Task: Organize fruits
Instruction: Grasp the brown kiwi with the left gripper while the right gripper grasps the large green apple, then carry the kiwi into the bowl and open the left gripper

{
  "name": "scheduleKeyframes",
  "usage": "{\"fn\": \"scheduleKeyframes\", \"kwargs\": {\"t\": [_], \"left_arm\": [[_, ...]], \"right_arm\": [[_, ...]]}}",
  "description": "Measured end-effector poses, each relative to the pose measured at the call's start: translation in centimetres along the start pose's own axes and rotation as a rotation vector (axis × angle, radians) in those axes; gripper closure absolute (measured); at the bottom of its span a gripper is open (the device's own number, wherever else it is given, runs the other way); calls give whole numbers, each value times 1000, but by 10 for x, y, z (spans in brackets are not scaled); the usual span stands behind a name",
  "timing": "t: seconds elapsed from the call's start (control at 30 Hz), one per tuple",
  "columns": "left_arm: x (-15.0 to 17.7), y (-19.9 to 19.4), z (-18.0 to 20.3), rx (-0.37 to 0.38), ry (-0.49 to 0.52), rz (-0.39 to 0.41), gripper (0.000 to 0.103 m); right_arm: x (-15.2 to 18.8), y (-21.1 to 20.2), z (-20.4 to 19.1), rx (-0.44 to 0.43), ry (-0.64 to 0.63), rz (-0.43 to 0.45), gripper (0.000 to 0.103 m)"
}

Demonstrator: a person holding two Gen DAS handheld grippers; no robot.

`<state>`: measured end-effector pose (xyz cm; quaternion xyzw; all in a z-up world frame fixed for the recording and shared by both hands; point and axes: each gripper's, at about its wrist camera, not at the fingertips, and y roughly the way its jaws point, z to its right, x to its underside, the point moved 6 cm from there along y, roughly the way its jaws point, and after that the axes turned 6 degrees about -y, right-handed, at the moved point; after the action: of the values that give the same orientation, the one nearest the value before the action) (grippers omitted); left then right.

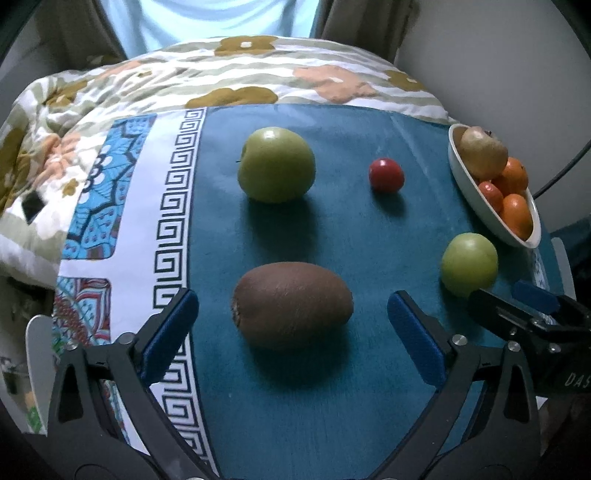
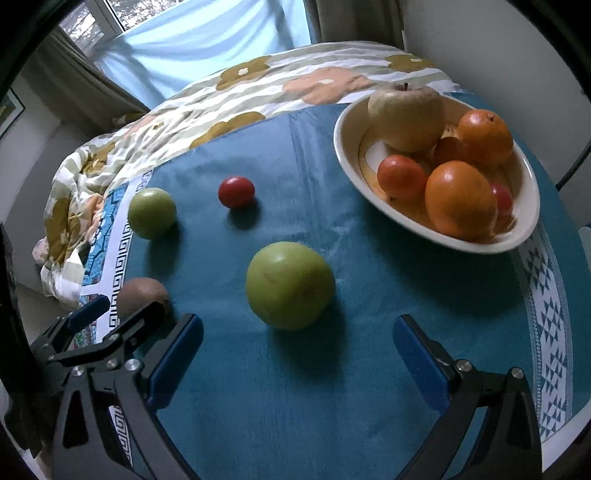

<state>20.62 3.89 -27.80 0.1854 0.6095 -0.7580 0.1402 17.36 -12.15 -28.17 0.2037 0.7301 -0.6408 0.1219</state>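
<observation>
Behind teal cloth [image 2: 332, 387], floral quilt [image 2: 258, 85], curtained window [image 2: 207, 40].

Teal tablecloth [image 2: 295, 406] with patterned border, floral duvet [image 2: 258, 99] bunched behind it, pale blue curtain [image 2: 207, 40] over a daylit window [image 2: 88, 22], plain white walls [image 1: 498, 55] either side.

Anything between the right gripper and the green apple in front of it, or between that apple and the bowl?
Nothing visible. The right gripper is open; the green apple sits just ahead, bare cloth to the bowl.
</observation>
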Motion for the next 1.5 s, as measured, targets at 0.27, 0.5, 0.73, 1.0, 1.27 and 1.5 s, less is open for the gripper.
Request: {"fn": "scheduleKeyframes", "kwargs": {"t": [0.27, 0.5, 0.73, 1.0, 1.27, 1.5], "left_arm": [[3, 11, 0, 10, 45, -29, 30], [5, 10, -2, 22, 57, -28, 31], [10, 7, -2, 24, 56, -35, 32], [12, 6, -3, 21, 57, -36, 32], [10, -9, -2, 37, 57, -23, 32], [-3, -31, 4, 59, 65, 29, 32]], "right_arm": [[-1, 12, 0, 37, -6, 5, 11], [-2, 17, -1, 53, -23, 8, 26], [-6, 18, -6, 61, -38, 27, 29], [-11, 21, -10, 80, -62, 46, 52], [-15, 17, -16, 79, -87, 66, 52], [-26, -8, -15, 86, -82, 117, 52]]}}
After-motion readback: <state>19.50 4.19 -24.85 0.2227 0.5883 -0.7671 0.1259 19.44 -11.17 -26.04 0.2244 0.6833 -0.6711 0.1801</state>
